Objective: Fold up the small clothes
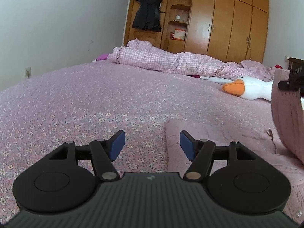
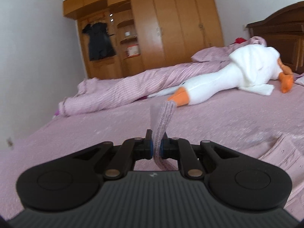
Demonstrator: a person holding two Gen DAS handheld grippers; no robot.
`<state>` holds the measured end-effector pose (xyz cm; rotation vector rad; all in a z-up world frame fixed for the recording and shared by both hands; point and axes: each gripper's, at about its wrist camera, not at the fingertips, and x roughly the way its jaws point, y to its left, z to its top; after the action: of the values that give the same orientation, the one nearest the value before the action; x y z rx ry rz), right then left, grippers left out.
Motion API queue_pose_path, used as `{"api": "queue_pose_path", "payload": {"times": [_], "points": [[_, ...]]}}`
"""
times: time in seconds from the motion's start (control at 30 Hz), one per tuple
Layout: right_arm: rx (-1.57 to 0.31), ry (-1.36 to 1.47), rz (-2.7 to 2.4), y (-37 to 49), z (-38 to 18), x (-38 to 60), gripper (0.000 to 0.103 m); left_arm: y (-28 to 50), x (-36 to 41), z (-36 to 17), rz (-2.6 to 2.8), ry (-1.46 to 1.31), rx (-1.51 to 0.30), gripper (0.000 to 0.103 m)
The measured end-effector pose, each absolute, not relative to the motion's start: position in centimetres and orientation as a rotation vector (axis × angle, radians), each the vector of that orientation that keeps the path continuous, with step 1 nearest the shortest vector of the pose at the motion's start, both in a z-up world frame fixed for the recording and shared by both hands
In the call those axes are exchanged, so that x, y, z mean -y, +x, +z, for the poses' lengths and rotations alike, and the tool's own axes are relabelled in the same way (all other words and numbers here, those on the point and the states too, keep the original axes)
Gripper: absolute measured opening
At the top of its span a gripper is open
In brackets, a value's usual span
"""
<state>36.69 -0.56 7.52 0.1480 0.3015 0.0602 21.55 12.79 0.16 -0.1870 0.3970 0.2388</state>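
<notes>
Knit garment [image 2: 161, 121], soft, light and floppy, is pinched at one edge in the clenched right gripper [image 2: 156, 148] and lifted above the bed [image 1: 95, 98], while the left gripper [image 1: 152, 144] gapes empty by its flat part, so grab hems or corners.

One goose plush [image 1: 252, 89], two claws [image 1: 152, 144]

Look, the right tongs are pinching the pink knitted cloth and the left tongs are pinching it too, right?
Not quite. The right tongs do pinch the pink knitted cloth, but the left tongs are open and holding nothing, as the left wrist view shows.
</notes>
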Motion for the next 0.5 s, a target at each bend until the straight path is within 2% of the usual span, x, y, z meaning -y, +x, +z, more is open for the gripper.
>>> {"api": "queue_pose_path", "payload": {"times": [0.27,0.5], "points": [[-0.383,0.051,0.153,35.6,2.7,-2.5,0.013,21.6,-13.0,0.1,0.252,-0.191,-0.406,0.071],[-0.472,0.258,0.281,35.8,2.2,-0.3,0.014,21.8,-13.1,-0.1,0.255,-0.194,-0.422,0.071]]}}
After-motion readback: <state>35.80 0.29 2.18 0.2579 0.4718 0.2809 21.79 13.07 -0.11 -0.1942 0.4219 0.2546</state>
